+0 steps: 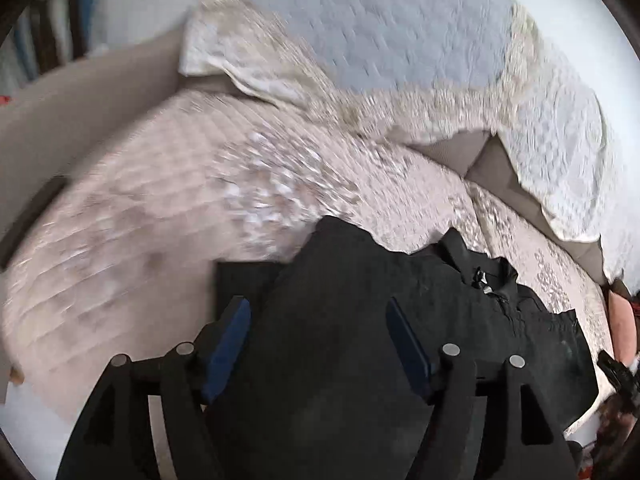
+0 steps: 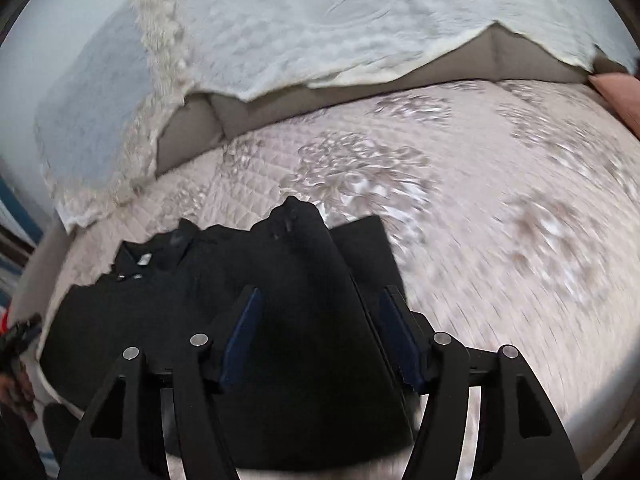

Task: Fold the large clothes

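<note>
A black garment (image 1: 400,272) lies spread flat on the quilted bed cover (image 1: 160,200), its collar with small buttons (image 1: 486,280) pointing away from me. In the left wrist view my left gripper (image 1: 317,306) stands open over the garment's left part, its blue pads wide apart and the cloth lying loose below them. The right wrist view shows the same garment (image 2: 200,280) with its collar (image 2: 140,268) at the left. My right gripper (image 2: 320,294) is open above a raised fold at the garment's right side, and neither pad presses on the cloth.
The pale pink quilt (image 2: 480,200) with a shiny floral pattern covers the bed. A white lace-edged blanket (image 2: 320,20) hangs over the beige padded back (image 2: 440,68) behind it. A pink cushion (image 2: 620,96) sits at the far right. Both views are blurred.
</note>
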{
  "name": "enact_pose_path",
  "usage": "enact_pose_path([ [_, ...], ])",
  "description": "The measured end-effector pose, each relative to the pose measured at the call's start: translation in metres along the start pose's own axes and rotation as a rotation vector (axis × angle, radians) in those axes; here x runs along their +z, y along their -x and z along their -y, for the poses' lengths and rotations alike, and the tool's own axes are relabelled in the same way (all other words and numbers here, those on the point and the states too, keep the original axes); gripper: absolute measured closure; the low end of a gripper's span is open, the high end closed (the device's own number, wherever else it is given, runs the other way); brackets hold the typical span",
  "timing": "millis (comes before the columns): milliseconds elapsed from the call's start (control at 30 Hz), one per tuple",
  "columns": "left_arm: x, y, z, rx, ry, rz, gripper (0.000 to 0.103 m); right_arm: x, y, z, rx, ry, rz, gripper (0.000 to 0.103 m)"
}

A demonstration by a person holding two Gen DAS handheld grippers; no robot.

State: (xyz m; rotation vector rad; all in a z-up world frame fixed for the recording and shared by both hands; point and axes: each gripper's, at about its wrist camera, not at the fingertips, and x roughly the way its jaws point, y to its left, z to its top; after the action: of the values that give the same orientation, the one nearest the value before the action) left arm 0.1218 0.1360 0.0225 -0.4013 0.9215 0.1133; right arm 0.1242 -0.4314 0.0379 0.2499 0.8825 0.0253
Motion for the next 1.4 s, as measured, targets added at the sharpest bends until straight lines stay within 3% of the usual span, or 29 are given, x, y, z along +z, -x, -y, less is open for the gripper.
enact_pose_path([
  [100, 0.018, -0.040, 0.004, 0.052, 0.008, -0.056, 0.031, 0.020, -0.037, -0.001, -0.006, 0.043, -0.057, 0.041],
  [200, 0.023, -0.074, 0.003, 0.038, 0.014, -0.115, 0.031, 0.029, -0.078, 0.006, -0.001, 0.023, -0.180, 0.041],
  [233, 0.021, -0.085, 0.002, 0.050, 0.016, -0.141, 0.035, 0.030, -0.087, 0.009, 0.002, 0.000, -0.206, 0.049],
  [267, 0.019, -0.088, 0.002, 0.066, 0.006, -0.139, 0.044, 0.030, -0.088, 0.011, 0.008, -0.015, -0.194, 0.084],
  [300, 0.017, -0.088, 0.005, 0.084, -0.016, -0.115, 0.052, 0.030, -0.085, 0.011, 0.009, -0.010, -0.167, 0.096],
  [367, 0.017, -0.081, 0.007, 0.076, -0.036, -0.070, 0.091, 0.032, -0.074, 0.010, 0.057, -0.011, -0.116, 0.097],
  [433, 0.023, -0.072, 0.007, 0.010, -0.024, -0.014, 0.094, 0.036, -0.065, 0.005, 0.064, 0.017, -0.058, 0.098],
  [600, 0.033, -0.064, 0.011, -0.023, -0.027, 0.105, 0.095, 0.044, -0.067, 0.015, 0.059, -0.042, 0.017, 0.098],
  [700, 0.022, -0.092, 0.009, 0.040, -0.044, 0.060, 0.094, 0.034, -0.096, 0.024, 0.024, -0.056, -0.044, 0.095],
  [933, 0.022, -0.099, 0.000, 0.026, 0.007, 0.030, 0.086, 0.030, -0.101, 0.021, -0.011, -0.019, -0.041, 0.083],
  [1000, 0.023, -0.087, 0.006, 0.048, -0.014, 0.035, 0.085, 0.033, -0.091, 0.014, -0.043, -0.008, -0.045, 0.082],
  [1100, 0.015, -0.051, 0.014, 0.044, -0.053, 0.095, 0.084, 0.025, -0.047, -0.010, -0.051, 0.072, 0.030, 0.082],
  [1167, 0.002, -0.022, 0.021, 0.030, -0.083, 0.131, 0.075, 0.008, -0.012, -0.034, -0.011, 0.105, 0.081, 0.080],
  [1233, -0.017, 0.001, 0.027, 0.005, -0.105, 0.157, 0.072, -0.011, 0.001, -0.056, 0.026, 0.128, 0.085, 0.077],
  [1333, -0.047, 0.013, 0.035, -0.031, -0.150, 0.150, 0.065, -0.057, -0.004, -0.099, 0.066, 0.246, 0.032, 0.077],
  [1400, -0.064, 0.002, 0.032, -0.014, -0.163, 0.108, 0.064, -0.077, -0.025, -0.103, 0.062, 0.230, -0.022, 0.077],
])
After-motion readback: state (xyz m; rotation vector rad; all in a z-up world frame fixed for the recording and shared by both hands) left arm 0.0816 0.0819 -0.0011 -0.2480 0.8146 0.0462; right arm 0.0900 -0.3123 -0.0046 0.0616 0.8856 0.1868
